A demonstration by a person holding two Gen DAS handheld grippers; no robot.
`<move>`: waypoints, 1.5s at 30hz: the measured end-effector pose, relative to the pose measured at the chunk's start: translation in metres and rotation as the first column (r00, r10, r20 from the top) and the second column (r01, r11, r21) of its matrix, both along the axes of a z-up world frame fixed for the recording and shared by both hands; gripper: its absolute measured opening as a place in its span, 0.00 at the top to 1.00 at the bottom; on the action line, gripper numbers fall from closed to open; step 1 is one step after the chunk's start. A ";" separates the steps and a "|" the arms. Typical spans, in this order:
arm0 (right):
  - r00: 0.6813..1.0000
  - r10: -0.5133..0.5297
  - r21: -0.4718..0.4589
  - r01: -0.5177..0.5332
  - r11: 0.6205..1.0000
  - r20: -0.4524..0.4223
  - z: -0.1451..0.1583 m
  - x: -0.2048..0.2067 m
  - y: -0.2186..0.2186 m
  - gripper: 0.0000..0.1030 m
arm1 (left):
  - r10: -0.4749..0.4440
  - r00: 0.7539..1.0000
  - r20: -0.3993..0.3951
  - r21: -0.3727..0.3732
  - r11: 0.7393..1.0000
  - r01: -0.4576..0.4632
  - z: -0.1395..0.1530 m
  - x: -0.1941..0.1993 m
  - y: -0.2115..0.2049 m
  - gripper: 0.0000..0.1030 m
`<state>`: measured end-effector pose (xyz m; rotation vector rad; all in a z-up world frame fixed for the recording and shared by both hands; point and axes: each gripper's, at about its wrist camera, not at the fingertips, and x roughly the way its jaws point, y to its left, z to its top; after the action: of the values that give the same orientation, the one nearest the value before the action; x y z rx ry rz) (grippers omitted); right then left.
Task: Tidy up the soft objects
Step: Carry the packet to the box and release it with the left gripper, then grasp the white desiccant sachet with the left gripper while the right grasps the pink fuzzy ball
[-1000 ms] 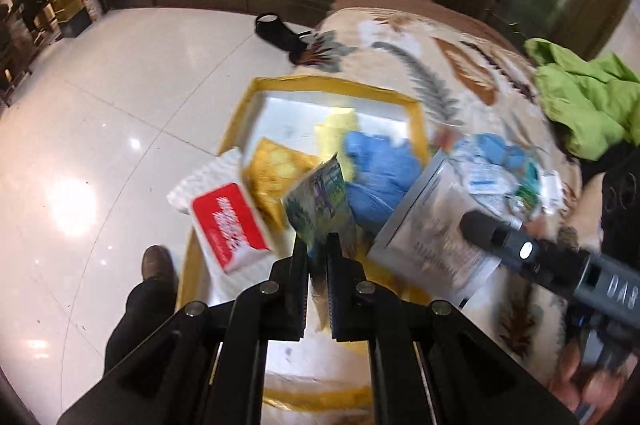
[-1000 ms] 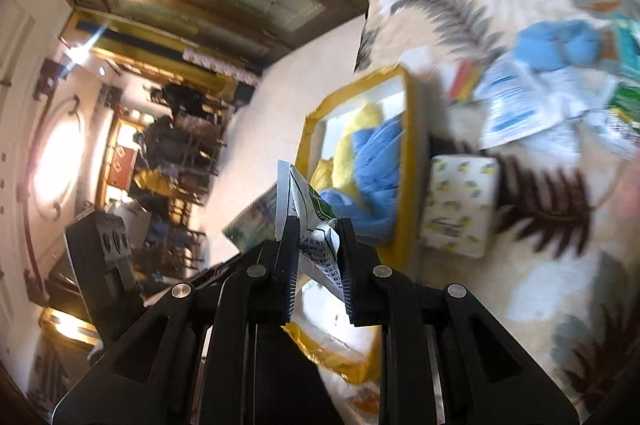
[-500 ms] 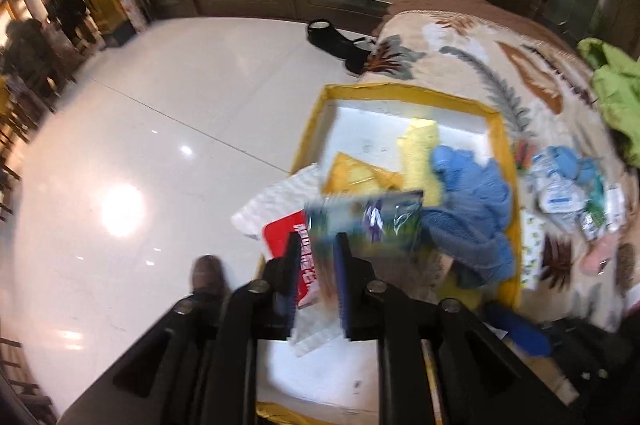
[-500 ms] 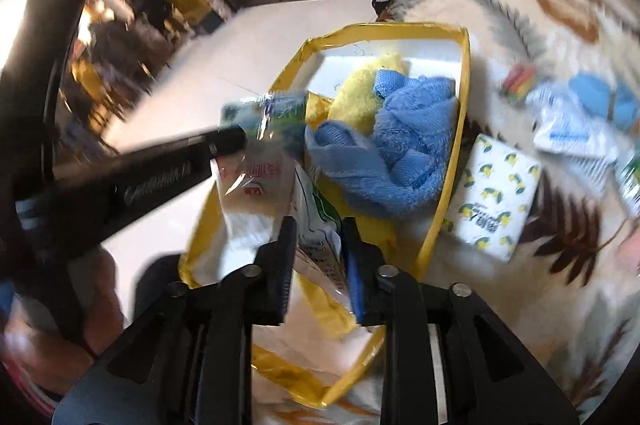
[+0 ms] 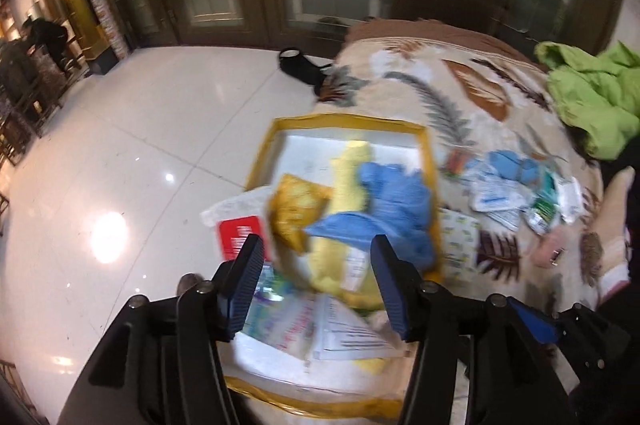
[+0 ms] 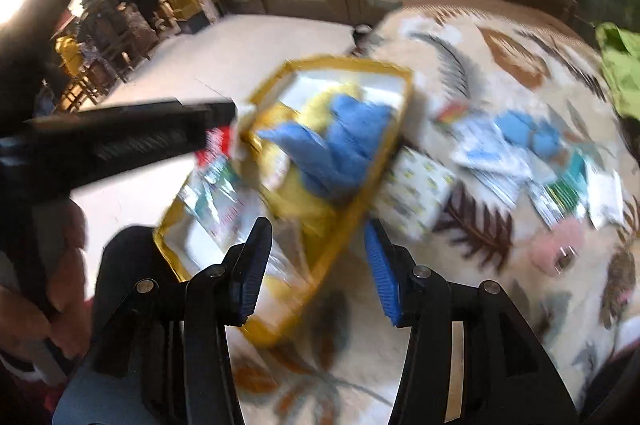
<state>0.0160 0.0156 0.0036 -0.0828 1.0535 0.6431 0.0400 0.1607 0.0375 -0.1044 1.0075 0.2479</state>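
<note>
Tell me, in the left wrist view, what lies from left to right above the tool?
Shiny white floor → red-and-white packet → yellow-rimmed storage bag → blue towel → scattered small packets → green jacket.

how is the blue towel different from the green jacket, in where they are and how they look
The blue towel lies inside the yellow-rimmed bag, draped over a yellow cloth; the green jacket lies outside the bag, far across on the leaf-print blanket. The towel is blue and fuzzy-looking; the jacket is bright lime and smoother. Both are soft, crumpled rather than folded.
</note>
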 end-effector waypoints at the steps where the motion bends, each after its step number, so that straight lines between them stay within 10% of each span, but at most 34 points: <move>1: 1.000 0.000 0.000 0.000 1.000 0.000 0.000 0.000 0.000 0.53 | -0.015 1.000 0.000 -0.005 1.000 0.015 0.000 0.000 -0.007 0.46; 9: 0.975 -0.219 -0.188 0.207 0.960 -0.044 -0.017 0.016 -0.091 0.41 | -0.114 0.993 -0.026 -0.058 0.992 0.113 -0.008 0.025 -0.067 0.46; 16: 0.927 -0.355 -0.007 0.356 0.934 -0.123 -0.020 0.040 -0.158 0.41 | -0.194 0.977 -0.085 -0.134 0.974 0.182 -0.022 0.063 -0.107 0.46; 45: 0.886 -0.400 -0.006 0.410 0.912 -0.234 -0.074 0.110 -0.159 0.41 | -0.155 0.958 -0.243 -0.291 0.953 0.081 -0.087 0.161 -0.132 0.46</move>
<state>0.1265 -0.1439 -0.0700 0.2534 1.2354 0.2968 0.2012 0.0291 -0.0500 -0.2712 1.3066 0.0060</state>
